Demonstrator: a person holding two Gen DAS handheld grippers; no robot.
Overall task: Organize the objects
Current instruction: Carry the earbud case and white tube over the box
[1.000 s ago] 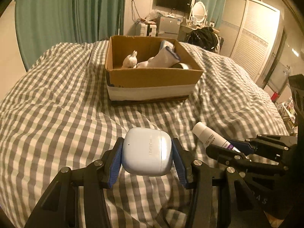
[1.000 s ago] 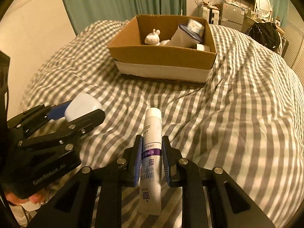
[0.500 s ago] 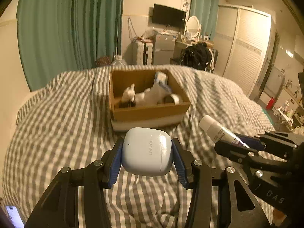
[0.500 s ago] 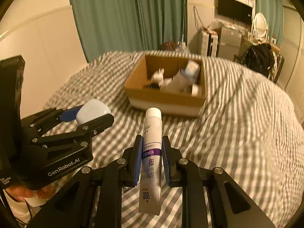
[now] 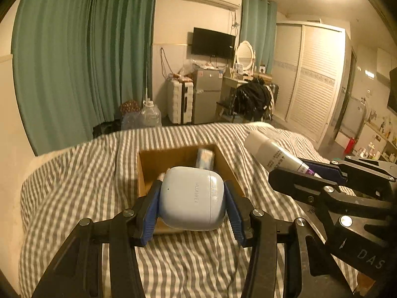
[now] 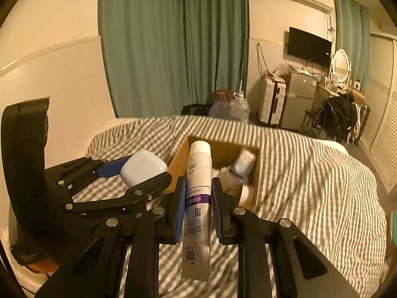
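My left gripper [image 5: 191, 204] is shut on a pale blue earbud case [image 5: 192, 198], held in the air in front of the open cardboard box [image 5: 173, 156] on the bed. My right gripper [image 6: 198, 200] is shut on a white tube with a purple band [image 6: 198, 188], cap pointing toward the box [image 6: 255, 181]. The left gripper with the case [image 6: 144, 167] shows at the left of the right wrist view. The tube [image 5: 270, 152] and right gripper [image 5: 320, 173] show at the right of the left wrist view. The box holds a blue-white pack [image 6: 244, 161] and other white items.
The bed has a grey-and-white checked cover [image 5: 74, 173]. Behind it are green curtains [image 5: 86, 62], water jugs [image 5: 148, 116], a white suitcase [image 5: 180, 101], a small fridge [image 5: 206, 94], a chair with a black bag [image 5: 253, 99] and a louvred wardrobe [image 5: 312, 87].
Both grippers have risen and tilted up while still holding their objects. The box now sits lower in both views, and more of the room is visible.
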